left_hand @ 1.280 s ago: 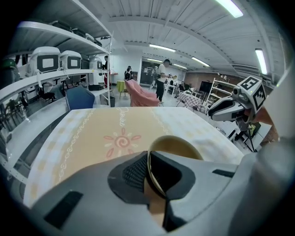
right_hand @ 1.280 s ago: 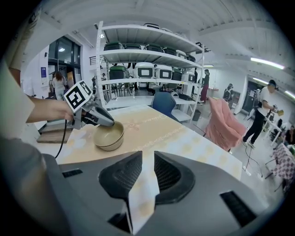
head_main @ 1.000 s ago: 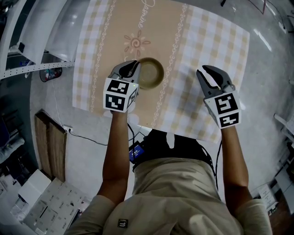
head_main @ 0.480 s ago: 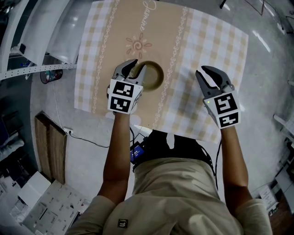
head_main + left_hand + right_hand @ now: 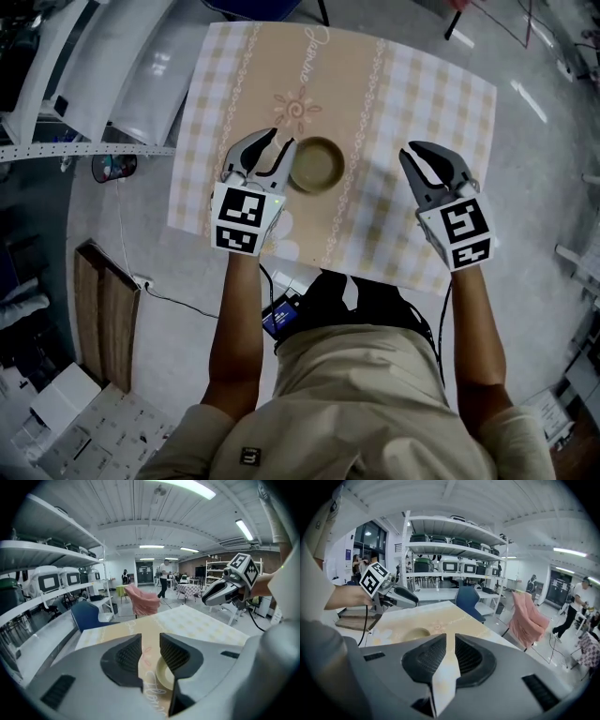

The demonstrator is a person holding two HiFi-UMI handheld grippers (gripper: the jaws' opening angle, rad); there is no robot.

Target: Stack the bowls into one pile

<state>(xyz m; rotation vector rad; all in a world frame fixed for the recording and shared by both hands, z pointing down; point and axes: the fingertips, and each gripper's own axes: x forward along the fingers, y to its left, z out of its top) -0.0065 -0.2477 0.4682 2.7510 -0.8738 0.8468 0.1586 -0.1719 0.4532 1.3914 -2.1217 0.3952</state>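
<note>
Noting one pale olive bowl [image 5: 315,164] on the tan middle band of the tablecloth [image 5: 431,94], just below the sun motif. Reads as a single low pile; cannot tell from the rim how many bowls nest inside. Judging the stacking done or nearly so, with only this pile in view.

Handling, by judgement:
- Looks stiff and smooth-walled, glazed ceramic or hard plastic.
- Probably light enough for one gripper.
- Likely slippery on the curved wall, and apt to chip or clatter if let go from any height.
- Best taken at the rim, one pad inside and one outside, on the near edge.
- Not worth trying across the full width; looks too broad for these jaws.

Position against the fingers:
- Lies just beside the left gripper [image 5: 277,145] in the head view, close to its inner finger but apart from it and not between the pads.
- Shows in the left gripper view partly behind the right-hand jaw, off the line of the gap.
- Sits well apart from the right gripper [image 5: 418,155], across the checked band of cloth.

Grip state:
- Reading the left jaws as parted by a narrow slot, with only cloth visible through it.
- Finding the right jaws closing, slot narrow, again with only cloth in the gap.
- Holding nothing on either side.
</note>
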